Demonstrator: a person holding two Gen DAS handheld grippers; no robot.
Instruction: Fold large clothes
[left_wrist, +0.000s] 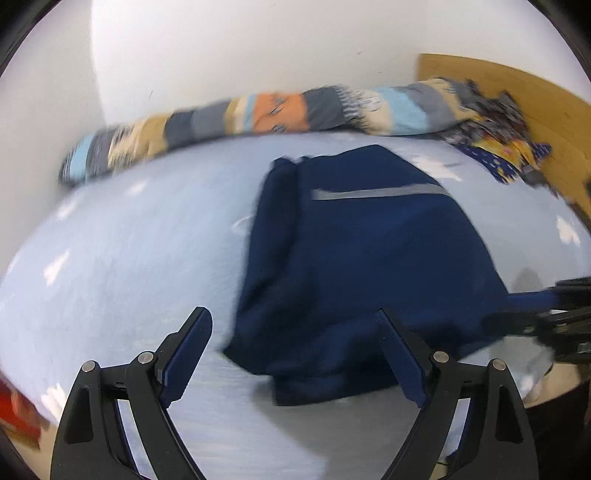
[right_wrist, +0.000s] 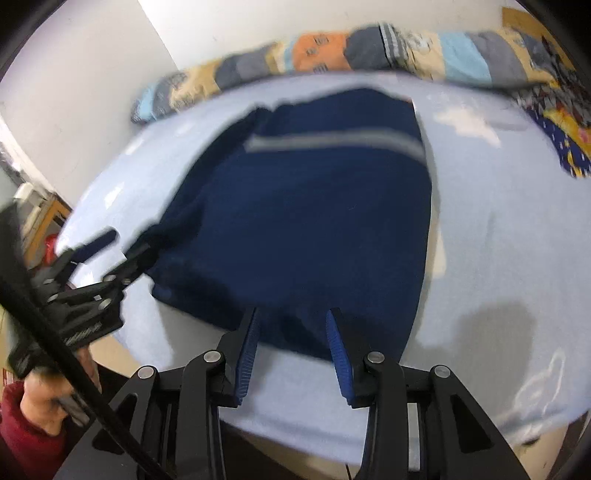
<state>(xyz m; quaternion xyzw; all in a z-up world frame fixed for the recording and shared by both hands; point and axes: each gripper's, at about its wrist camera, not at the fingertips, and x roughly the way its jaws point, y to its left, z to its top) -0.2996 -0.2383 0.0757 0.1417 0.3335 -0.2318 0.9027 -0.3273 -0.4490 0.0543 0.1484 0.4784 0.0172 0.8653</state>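
Lying on the bed (left_wrist: 110, 258) near its front edge, the navy garment (left_wrist: 369, 258) runs lengthwise toward the far edge. The right hand-held gripper (right_wrist: 291, 332), half-spread and empty, hovers over its near hem; the left hand-held gripper (left_wrist: 295, 350), spread wide, hovers at its near-left corner.

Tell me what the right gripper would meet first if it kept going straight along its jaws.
Most likely the near edge of the navy garment: the right gripper points down at it with jaws apart and nothing between them. Blur leaves the gap unclear.
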